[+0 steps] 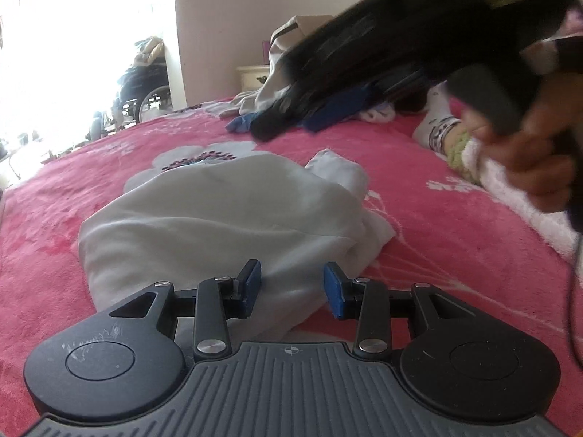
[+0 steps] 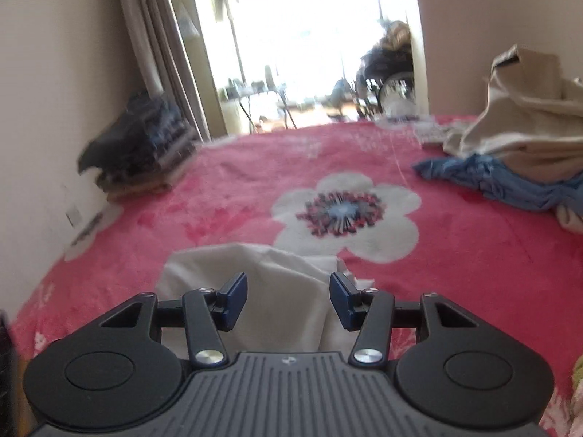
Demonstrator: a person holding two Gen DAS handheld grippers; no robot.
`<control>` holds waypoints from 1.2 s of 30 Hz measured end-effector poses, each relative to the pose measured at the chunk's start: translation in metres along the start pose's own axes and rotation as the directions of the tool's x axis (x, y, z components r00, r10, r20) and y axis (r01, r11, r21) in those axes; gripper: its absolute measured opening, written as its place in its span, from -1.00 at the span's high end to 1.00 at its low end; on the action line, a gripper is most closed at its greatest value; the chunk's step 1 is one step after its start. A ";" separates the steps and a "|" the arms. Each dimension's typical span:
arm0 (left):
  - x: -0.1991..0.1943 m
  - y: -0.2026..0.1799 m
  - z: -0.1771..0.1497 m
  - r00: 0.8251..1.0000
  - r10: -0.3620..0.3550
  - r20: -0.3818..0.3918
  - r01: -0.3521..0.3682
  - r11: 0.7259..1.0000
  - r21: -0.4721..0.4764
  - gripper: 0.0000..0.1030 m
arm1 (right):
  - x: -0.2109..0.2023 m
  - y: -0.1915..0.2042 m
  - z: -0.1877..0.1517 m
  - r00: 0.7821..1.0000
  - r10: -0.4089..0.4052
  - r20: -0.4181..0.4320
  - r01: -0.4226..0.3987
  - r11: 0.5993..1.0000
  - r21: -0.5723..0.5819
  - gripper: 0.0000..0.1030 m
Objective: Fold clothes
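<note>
A white garment [image 1: 226,218] lies crumpled on the pink flowered blanket [image 1: 91,189]. My left gripper [image 1: 292,287] hovers just over its near edge, open, with nothing between its blue pads [image 1: 251,284]. In the left wrist view the right gripper's dark body [image 1: 419,36] sweeps blurred across the upper right, held by a hand [image 1: 535,160]; its fingertips are not clear there. In the right wrist view the same white garment [image 2: 255,284] lies under my right gripper [image 2: 288,300], which is open and holds nothing.
Unfolded clothes pile at the far side: a beige piece [image 2: 521,123] on blue cloth [image 2: 503,182]. A stack of folded dark clothes [image 2: 145,145] sits by the left wall. A white towel [image 1: 510,196] and a sock [image 1: 433,127] lie at the right. A doorway [image 2: 309,36] is beyond.
</note>
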State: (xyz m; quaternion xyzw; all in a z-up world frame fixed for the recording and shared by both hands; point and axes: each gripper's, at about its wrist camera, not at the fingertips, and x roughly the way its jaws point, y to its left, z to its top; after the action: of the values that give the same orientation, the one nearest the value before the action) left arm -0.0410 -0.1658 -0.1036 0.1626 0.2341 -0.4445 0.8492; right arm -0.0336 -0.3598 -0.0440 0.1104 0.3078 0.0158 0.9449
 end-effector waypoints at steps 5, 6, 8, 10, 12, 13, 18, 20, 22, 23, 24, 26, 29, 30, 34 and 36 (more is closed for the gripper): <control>-0.026 0.012 0.003 0.999 0.034 0.039 -0.032 0.998 -0.058 0.27 | 0.030 -0.011 -0.004 0.991 -0.010 -0.130 0.021 0.996 0.084 0.15; -0.033 0.017 0.004 0.998 0.048 0.049 -0.044 0.996 -0.079 0.26 | 0.032 -0.015 -0.007 0.990 0.006 -0.139 0.009 0.994 0.107 0.28; -0.044 0.027 0.004 0.994 0.086 0.062 -0.078 0.990 -0.119 0.26 | 0.035 -0.024 -0.013 0.987 0.039 -0.154 -0.015 0.988 0.151 0.75; -0.050 0.037 0.003 0.990 0.127 0.056 -0.118 0.982 -0.145 0.26 | 0.028 -0.025 -0.013 0.991 0.031 -0.127 -0.013 0.990 0.141 0.96; -0.051 0.046 0.001 0.986 0.158 0.043 -0.149 0.974 -0.173 0.26 | 0.020 -0.026 -0.013 0.995 0.024 -0.100 -0.011 0.991 0.130 0.97; -0.051 0.049 0.000 0.985 0.169 0.033 -0.160 0.969 -0.187 0.26 | 0.016 -0.026 -0.013 0.996 0.021 -0.086 -0.010 0.992 0.125 0.97; -0.035 0.056 -0.003 0.983 0.182 -0.022 -0.183 0.955 -0.236 0.25 | 0.019 -0.038 -0.022 0.994 -0.034 -0.100 0.046 0.991 0.122 0.98; -0.027 0.053 -0.004 0.983 0.178 -0.042 -0.183 0.953 -0.241 0.25 | 0.025 -0.041 -0.028 0.992 -0.065 -0.111 0.077 0.991 0.109 0.98; -0.019 0.047 -0.006 0.981 0.183 -0.058 -0.191 0.956 -0.224 0.24 | 0.034 -0.041 -0.034 0.986 -0.100 -0.135 0.112 0.990 0.083 0.96; -0.015 0.044 -0.007 0.981 0.184 -0.063 -0.194 0.957 -0.218 0.24 | 0.035 -0.042 -0.035 0.984 -0.111 -0.143 0.123 0.989 0.082 0.96; -0.014 0.042 -0.007 0.981 0.186 -0.063 -0.195 0.957 -0.216 0.23 | 0.033 -0.043 -0.034 0.984 -0.112 -0.141 0.125 0.988 0.090 0.92; -0.013 0.039 -0.008 0.980 0.190 -0.063 -0.199 0.957 -0.213 0.22 | 0.018 -0.043 -0.028 0.987 -0.117 -0.107 0.128 0.987 0.100 0.85; -0.012 0.038 -0.009 0.980 0.191 -0.061 -0.200 0.957 -0.212 0.21 | -0.011 -0.034 -0.015 0.992 -0.123 0.005 0.122 0.990 0.073 0.85; -0.012 0.038 -0.010 0.979 0.193 -0.060 -0.202 0.957 -0.208 0.20 | -0.006 -0.027 -0.013 0.994 -0.106 0.009 0.106 0.993 0.042 0.85; -0.014 0.032 -0.014 0.976 0.211 -0.051 -0.217 0.961 -0.171 0.20 | 0.014 0.000 -0.002 0.999 -0.038 0.022 0.039 0.996 -0.083 0.85; -0.015 0.031 -0.016 0.974 0.220 -0.052 -0.225 0.962 -0.155 0.20 | 0.024 0.014 0.003 1.000 -0.003 0.026 0.007 0.989 -0.145 0.85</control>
State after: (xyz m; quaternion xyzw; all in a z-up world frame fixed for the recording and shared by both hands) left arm -0.0264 -0.1305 -0.1069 0.1265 0.2636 -0.3232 0.9000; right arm -0.0116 -0.3442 -0.0526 0.0409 0.2941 0.0344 0.9543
